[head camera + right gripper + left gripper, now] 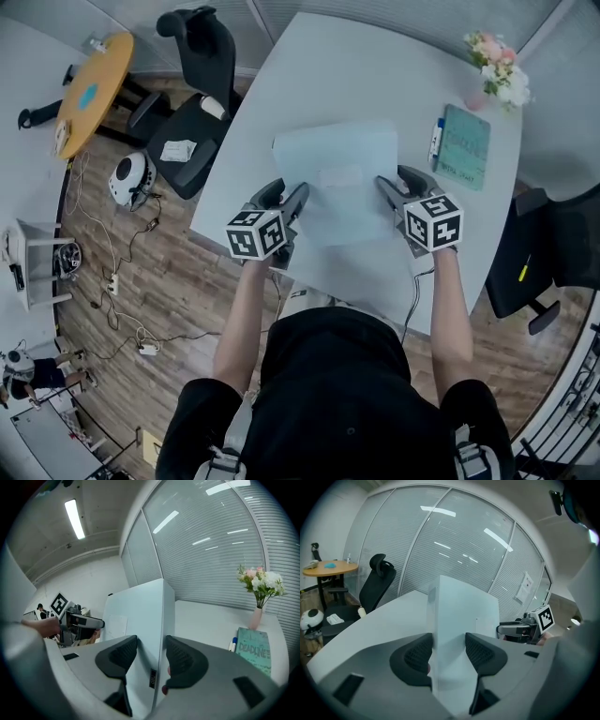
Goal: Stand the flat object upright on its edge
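The flat object (337, 178) is a thin pale blue-white slab, held over the white table (375, 75) between both grippers. Its far edge is tilted up in the gripper views. My left gripper (289, 199) clamps its left edge; in the left gripper view the slab (459, 616) fills the gap between the black pads (418, 656). My right gripper (398, 187) clamps the right edge, and in the right gripper view the slab (136, 616) sits between the pads (180, 658). Each gripper view shows the other gripper across the slab.
A green book (466, 145) with pens beside it lies at the table's right, near a vase of flowers (497, 70). A black office chair (192, 122) stands left of the table, another chair (544, 253) right. A round wooden table (94, 89) is far left.
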Demonstrator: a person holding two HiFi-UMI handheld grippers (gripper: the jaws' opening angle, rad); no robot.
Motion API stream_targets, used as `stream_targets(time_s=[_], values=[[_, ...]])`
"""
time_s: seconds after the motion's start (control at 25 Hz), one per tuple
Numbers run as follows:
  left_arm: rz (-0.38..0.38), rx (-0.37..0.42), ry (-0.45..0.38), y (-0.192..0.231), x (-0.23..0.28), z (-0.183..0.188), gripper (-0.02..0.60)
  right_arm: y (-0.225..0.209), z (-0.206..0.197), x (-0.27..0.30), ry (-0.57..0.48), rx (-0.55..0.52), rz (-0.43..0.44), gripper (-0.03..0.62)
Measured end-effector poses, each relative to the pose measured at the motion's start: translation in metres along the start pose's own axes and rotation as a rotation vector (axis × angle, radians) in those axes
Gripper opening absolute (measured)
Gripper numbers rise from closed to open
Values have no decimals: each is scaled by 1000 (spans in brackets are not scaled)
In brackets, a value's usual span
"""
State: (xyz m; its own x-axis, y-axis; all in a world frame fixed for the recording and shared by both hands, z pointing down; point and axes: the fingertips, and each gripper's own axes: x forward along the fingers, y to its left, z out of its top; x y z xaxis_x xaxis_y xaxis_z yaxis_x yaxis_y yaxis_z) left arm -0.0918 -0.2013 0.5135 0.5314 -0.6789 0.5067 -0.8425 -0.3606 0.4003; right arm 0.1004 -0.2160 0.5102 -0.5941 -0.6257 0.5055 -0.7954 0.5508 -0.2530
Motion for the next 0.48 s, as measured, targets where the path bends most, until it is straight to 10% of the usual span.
stream_targets(time_s=[0.48], values=[[14, 90, -70, -10, -14, 22, 225, 8, 18, -11, -32, -62, -16, 209]])
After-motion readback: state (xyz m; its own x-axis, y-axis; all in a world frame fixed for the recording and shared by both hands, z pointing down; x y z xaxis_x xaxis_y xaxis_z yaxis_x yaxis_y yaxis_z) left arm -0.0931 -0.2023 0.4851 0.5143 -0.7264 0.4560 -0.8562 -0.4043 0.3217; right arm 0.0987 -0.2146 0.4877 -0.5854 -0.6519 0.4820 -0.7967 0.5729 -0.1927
